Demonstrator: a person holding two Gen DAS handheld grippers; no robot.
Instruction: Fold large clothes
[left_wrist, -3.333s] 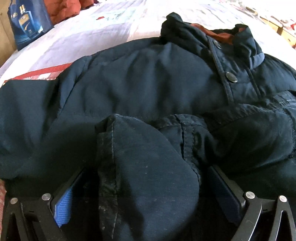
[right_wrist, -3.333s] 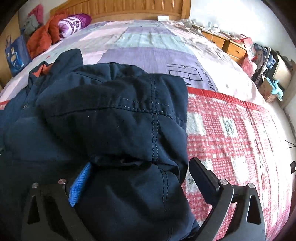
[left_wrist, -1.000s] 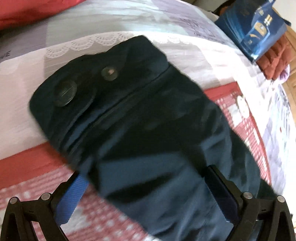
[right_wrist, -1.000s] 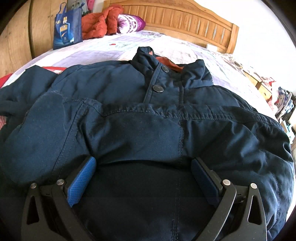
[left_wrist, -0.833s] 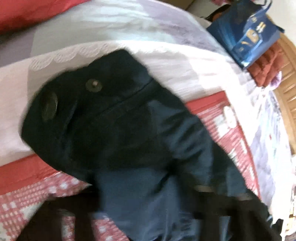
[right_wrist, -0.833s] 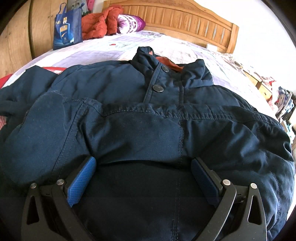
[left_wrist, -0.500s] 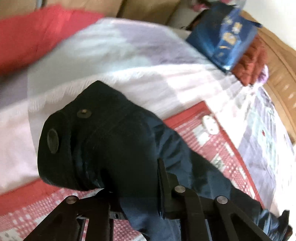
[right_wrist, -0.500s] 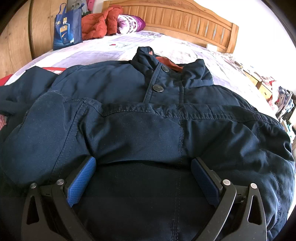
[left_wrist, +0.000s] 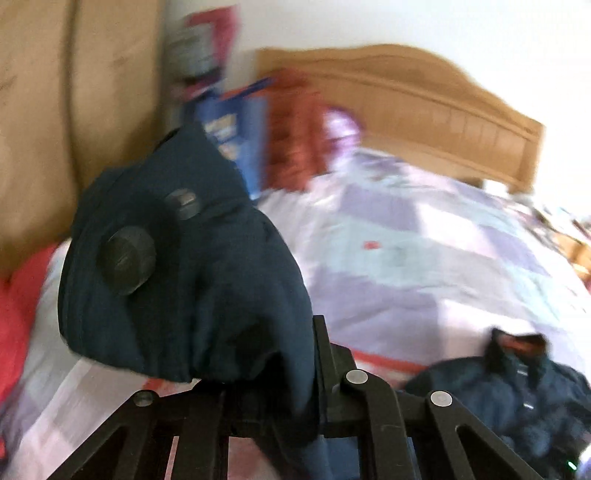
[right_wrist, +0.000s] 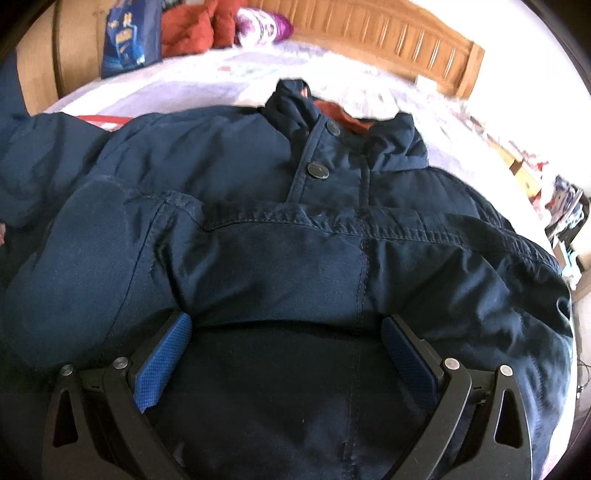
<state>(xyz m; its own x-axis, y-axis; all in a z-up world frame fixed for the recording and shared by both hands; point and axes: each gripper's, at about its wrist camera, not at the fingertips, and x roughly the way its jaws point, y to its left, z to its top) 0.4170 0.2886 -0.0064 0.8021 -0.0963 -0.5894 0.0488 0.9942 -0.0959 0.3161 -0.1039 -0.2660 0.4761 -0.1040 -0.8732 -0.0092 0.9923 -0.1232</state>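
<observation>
Behind everything stands a slatted wooden headboard (right_wrist: 399, 40), with a patchwork bedspread (left_wrist: 424, 266) in lilac, white and pale blue running toward me; on it lies the navy jacket (right_wrist: 295, 258), padded, matte, with stitched seams and round dark buttons; my left gripper (left_wrist: 280, 373) is raised off the bed and tipped upward, its jaws drawn close and pinching the jacket's cuff (left_wrist: 177, 273), which bunches into a rounded lump at ten o'clock with two snap buttons showing; my right gripper (right_wrist: 286, 343) sits low against the jacket, level, its jaws spread wide with the blue textured pads (right_wrist: 162, 362) bare on either side of a folded band of fabric, clamping nothing; the left view is motion-blurred, and it alone shows the lifted cuff, with the jacket's collar small at four o'clock; the right view is sharp, and it alone shows the rust-orange collar lining at twelve o'clock; a blue bag (right_wrist: 125, 37) and red bedding (right_wrist: 192, 26) sit at eleven o'clock.
</observation>
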